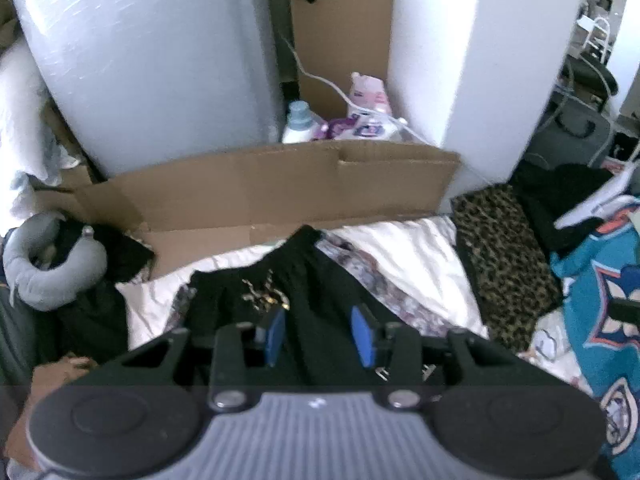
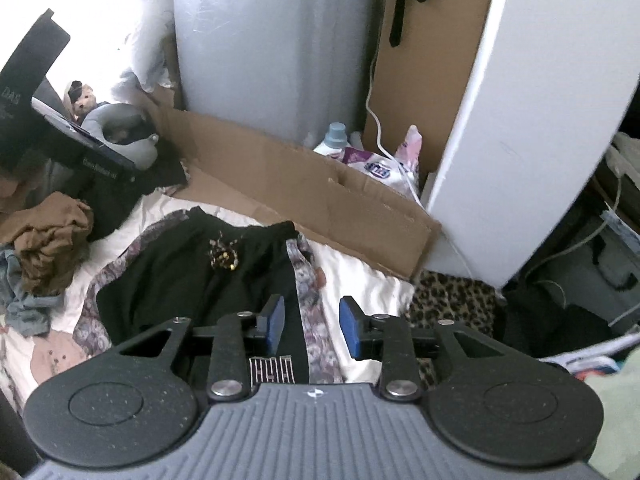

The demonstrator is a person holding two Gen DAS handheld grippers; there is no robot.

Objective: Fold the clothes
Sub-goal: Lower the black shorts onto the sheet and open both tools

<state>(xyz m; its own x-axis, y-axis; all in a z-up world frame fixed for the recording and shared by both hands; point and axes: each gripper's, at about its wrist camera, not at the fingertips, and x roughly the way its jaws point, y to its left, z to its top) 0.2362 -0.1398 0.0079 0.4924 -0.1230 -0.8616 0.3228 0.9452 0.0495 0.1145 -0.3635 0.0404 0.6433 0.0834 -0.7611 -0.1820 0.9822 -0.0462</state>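
A black garment with a small gold pattern lies spread on a white and floral sheet. My left gripper hangs above its near part, blue pads apart with nothing between them. In the right wrist view the same black garment lies flat, gold pattern near its middle. My right gripper hovers over its right edge and the floral sheet. Its pads also stand apart and hold nothing. Neither gripper touches the cloth.
A flattened cardboard sheet lines the back, before a wrapped grey appliance and a white panel. Leopard-print cloth and a teal jersey lie right. A grey neck pillow and brown clothes lie left.
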